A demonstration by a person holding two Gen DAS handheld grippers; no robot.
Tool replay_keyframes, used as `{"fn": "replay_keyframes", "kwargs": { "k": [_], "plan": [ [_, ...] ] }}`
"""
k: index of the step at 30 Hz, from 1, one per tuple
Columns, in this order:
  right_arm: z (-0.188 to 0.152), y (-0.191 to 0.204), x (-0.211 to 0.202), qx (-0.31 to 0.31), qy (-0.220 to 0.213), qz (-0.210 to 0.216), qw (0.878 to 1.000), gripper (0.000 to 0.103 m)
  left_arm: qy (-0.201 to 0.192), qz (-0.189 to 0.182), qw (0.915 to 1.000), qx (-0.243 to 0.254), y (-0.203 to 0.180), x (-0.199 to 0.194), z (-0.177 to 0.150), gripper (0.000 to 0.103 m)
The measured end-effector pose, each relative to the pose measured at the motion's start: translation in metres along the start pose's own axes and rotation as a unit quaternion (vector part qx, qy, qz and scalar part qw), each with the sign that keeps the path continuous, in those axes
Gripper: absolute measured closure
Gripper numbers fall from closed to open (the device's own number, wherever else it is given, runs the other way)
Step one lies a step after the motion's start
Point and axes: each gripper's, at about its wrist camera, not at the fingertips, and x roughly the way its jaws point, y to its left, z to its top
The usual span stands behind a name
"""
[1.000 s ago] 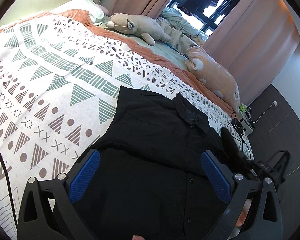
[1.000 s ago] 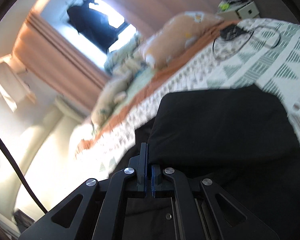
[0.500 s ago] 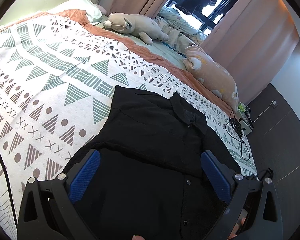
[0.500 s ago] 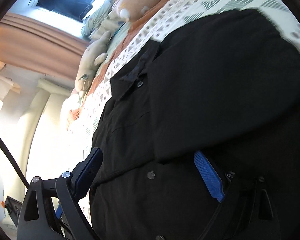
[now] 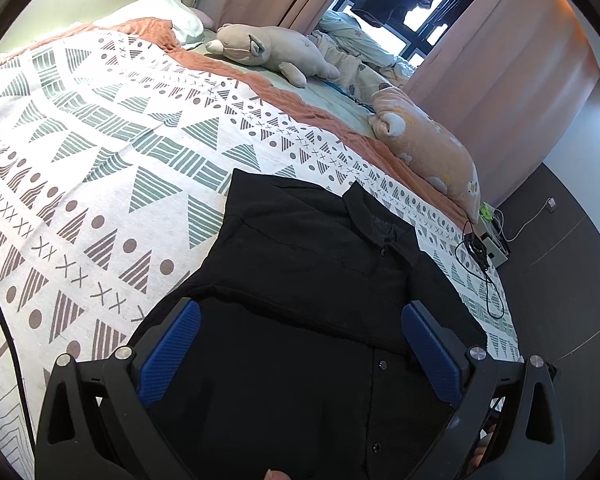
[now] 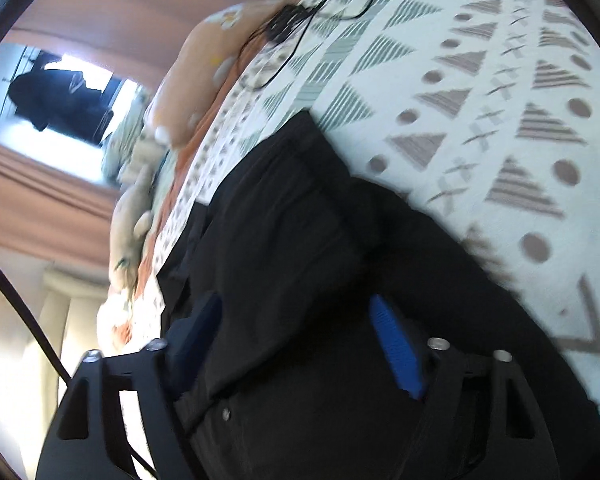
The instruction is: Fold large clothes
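Shirt (image 5: pixel 300 280) lies flat on the bed (image 5: pixel 100 160), collar (image 5: pixel 376 220) toward the far side, left sleeve folded in over the chest. Two plush toys (image 5: pixel 272 50) and a pillow (image 5: pixel 160 20) sit behind it along the far edge. A cable (image 5: pixel 484 276) lies on the bed right of the shirt, a box (image 5: pixel 496 246) on the floor beyond it.
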Motion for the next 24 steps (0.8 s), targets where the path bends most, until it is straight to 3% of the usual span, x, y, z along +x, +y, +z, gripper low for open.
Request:
{"fn": "replay_keyframes", "kwargs": {
  "k": [2, 5, 9, 15, 24],
  "plan": [
    [0.001, -0.001, 0.002, 0.001, -0.006, -0.008, 1.000, 0.069, 0.000, 0.001, 1.0000, -0.002, 0.002, 0.000, 0.001, 0.000],
    [-0.003, 0.004, 0.004, -0.007, -0.007, -0.004, 1.000, 0.089, 0.001, 0.003, 1.0000, -0.005, 0.005, 0.001, 0.002, 0.000],
    [-0.033, 0.013, -0.003, -0.062, -0.031, 0.007, 0.998, 0.095, -0.002, 0.002, 0.9999, -0.012, 0.010, -0.002, 0.004, 0.000],
    [-0.066, 0.049, -0.014, -0.149, -0.043, 0.066, 0.986, 0.096, -0.013, 0.000, 0.9996, -0.026, 0.018, -0.012, 0.010, 0.000],
    [-0.107, 0.108, 0.008, -0.224, -0.020, 0.110, 0.968, 0.097, -0.023, 0.030, 0.9975, -0.061, 0.051, -0.025, 0.021, 0.000]
  ]
}}
